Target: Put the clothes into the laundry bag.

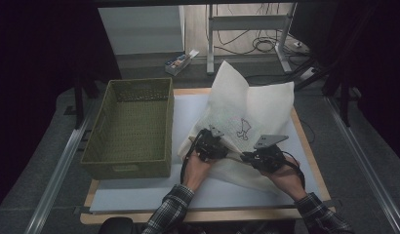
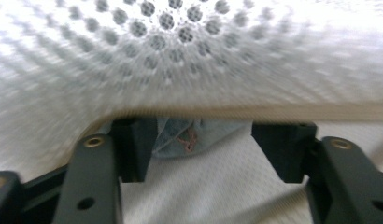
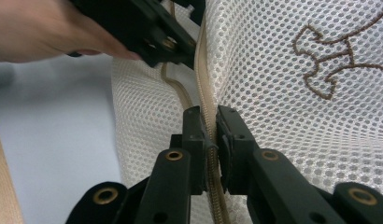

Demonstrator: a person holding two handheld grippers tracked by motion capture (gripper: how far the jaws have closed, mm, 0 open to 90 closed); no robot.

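A white mesh laundry bag [image 1: 256,105] with an embroidered figure lies on the table, its upper flap raised. My right gripper [image 3: 212,135] is shut on the bag's beige zipper edge [image 3: 201,84]; in the high view it [image 1: 249,156] sits at the bag's near side. My left gripper [image 2: 208,140] is open at the bag's mouth, with the upper mesh layer [image 2: 180,56] and its beige hem just above the jaws and the lower layer beneath. Something blue-grey [image 2: 180,135] shows inside, behind the jaws. In the high view the left gripper [image 1: 211,141] is close to the left of the right one.
A green woven basket [image 1: 132,126] stands empty on the left of the white board [image 1: 139,192]. In the right gripper view, the hand [image 3: 40,32] holding the left gripper is near the zipper. A small box [image 1: 180,62] and metal frame legs [image 1: 210,44] lie beyond the table.
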